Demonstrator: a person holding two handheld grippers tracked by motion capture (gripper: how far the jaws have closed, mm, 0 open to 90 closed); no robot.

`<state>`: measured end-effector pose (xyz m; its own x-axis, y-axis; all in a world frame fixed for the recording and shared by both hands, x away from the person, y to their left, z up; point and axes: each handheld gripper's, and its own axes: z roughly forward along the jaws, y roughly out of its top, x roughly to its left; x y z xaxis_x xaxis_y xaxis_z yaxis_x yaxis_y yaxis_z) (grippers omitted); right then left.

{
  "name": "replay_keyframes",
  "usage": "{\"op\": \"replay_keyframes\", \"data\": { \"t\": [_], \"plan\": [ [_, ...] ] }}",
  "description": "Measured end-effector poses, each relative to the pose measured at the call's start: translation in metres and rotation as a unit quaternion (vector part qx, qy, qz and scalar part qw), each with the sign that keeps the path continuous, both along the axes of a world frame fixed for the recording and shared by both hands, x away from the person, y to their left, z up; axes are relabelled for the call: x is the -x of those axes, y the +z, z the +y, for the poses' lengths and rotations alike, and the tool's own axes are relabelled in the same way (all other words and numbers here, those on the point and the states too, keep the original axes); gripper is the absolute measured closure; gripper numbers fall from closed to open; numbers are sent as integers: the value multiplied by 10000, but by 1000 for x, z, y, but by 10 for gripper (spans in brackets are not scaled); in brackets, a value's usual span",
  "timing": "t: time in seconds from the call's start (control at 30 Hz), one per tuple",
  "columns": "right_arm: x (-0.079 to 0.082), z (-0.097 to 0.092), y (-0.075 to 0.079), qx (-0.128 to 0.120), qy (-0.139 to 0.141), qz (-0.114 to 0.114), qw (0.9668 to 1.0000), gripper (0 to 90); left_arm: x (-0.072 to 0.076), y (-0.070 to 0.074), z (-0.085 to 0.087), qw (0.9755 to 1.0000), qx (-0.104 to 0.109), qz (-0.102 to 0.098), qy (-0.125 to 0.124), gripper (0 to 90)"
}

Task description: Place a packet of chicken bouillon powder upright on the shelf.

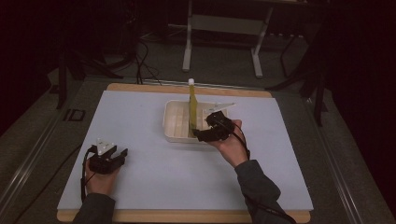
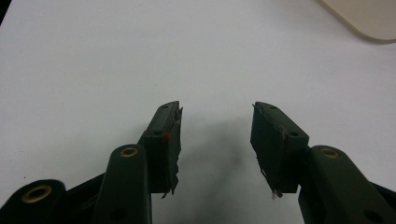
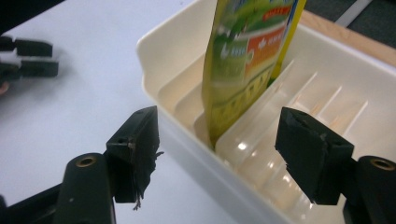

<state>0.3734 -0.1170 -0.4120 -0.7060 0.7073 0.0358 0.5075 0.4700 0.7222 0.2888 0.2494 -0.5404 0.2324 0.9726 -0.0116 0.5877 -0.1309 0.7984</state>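
A cream plastic rack tray (image 1: 173,122) with slotted dividers sits at the middle of the white board. A yellow-green pouch (image 1: 192,112) with a white cap stands upright in one of its slots; up close the pouch (image 3: 243,60) shows printed labels between the dividers of the tray (image 3: 159,51). My right gripper (image 1: 201,134) is open at the tray's near right corner, jaws (image 3: 217,156) spread either side of the pouch's lower edge, not touching it. My left gripper (image 1: 120,154) rests open on the board at the near left, with nothing between its fingers (image 2: 215,140).
The white board (image 1: 140,140) lies on a wooden table top with free room around the tray. A corner of the cream tray (image 2: 369,18) shows at top right of the left gripper view. A metal stand (image 1: 224,28) and cables lie on the floor beyond the table.
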Motion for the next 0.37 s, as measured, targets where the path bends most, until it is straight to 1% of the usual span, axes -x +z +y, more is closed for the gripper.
{"op": "replay_keyframes", "data": {
  "t": [0.07,0.13,0.23,0.3,0.33,0.37],
  "plan": [
    [4,-5,0,60,13,31,10000,312,0,0,0,10000,-17,13,-8,520],
    [7,-12,-2,84,52,82,9999,343,0,0,0,10000,-19,4,5,520],
    [11,-23,-6,154,80,127,9998,349,0,0,-1,10000,-27,7,1,520],
    [14,-33,-10,203,113,155,9996,406,0,0,-1,10000,-39,8,1,521],
    [16,-38,-12,212,153,123,9996,426,0,0,-1,10000,-47,17,-8,521],
    [19,-45,-14,177,110,47,9998,424,0,0,0,10000,-44,27,-12,520]
  ]
}}
